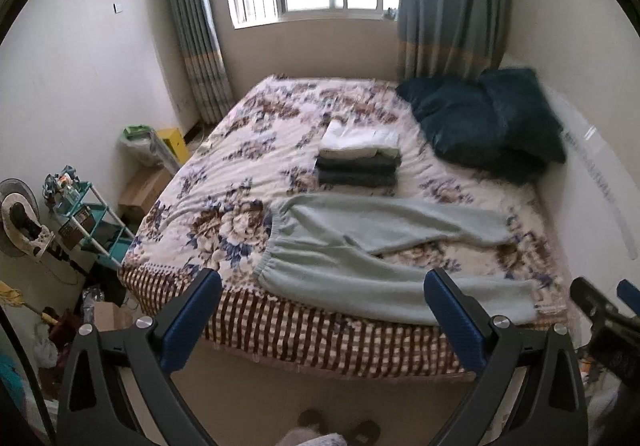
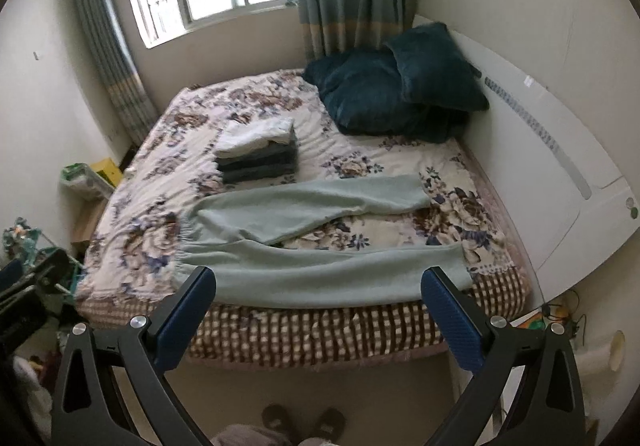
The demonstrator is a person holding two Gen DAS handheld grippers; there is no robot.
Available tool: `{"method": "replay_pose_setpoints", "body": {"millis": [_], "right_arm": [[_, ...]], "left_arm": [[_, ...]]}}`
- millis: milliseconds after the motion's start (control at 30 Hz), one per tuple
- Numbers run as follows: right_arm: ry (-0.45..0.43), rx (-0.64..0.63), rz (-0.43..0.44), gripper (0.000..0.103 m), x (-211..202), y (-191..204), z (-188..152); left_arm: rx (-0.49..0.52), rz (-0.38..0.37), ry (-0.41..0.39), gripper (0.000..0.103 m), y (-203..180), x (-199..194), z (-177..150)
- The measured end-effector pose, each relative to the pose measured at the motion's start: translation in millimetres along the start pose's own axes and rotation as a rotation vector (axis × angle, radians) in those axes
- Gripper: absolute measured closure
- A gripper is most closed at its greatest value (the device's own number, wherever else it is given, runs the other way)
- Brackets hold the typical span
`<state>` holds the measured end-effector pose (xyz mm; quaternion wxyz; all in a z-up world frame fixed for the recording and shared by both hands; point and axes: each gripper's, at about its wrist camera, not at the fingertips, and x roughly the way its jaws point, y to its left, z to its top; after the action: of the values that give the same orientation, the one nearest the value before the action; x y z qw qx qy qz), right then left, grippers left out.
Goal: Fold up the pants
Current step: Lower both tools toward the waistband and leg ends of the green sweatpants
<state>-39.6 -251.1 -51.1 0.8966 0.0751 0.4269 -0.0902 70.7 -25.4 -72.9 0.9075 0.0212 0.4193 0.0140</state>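
Pants (image 1: 384, 246) flat on bed (image 1: 224, 181) — both tools spread, empty; headboard (image 2: 560, 149), perhaps blurred, right view only.

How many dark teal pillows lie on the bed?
2. One dark teal pillow leans against the headboard; the other dark teal pillow lies beside it toward the window, partly under it. More could be hidden behind them.

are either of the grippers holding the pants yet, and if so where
No. Both the left gripper and right gripper are open and empty, held above the floor short of the bed. The pants lie flat, untouched.
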Motion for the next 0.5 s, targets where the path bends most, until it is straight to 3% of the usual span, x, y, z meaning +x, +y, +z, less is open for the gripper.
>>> {"method": "replay_pose_setpoints", "body": {"millis": [167,333,500], "right_arm": [[0.142,0.024,-0.041,0.0,108,-15,19],[0.218,0.069,-0.071,0.0,209,-26,40],[0.293,0.116,-0.107,0.0,316,-20,78]], "left_arm": [[0.005,0.02,0.088,0.0,-16,78,5],[0.015,0.034,0.204,0.0,-32,173,22],[0.024,0.002,0.3,0.0,-44,271,54]]}}
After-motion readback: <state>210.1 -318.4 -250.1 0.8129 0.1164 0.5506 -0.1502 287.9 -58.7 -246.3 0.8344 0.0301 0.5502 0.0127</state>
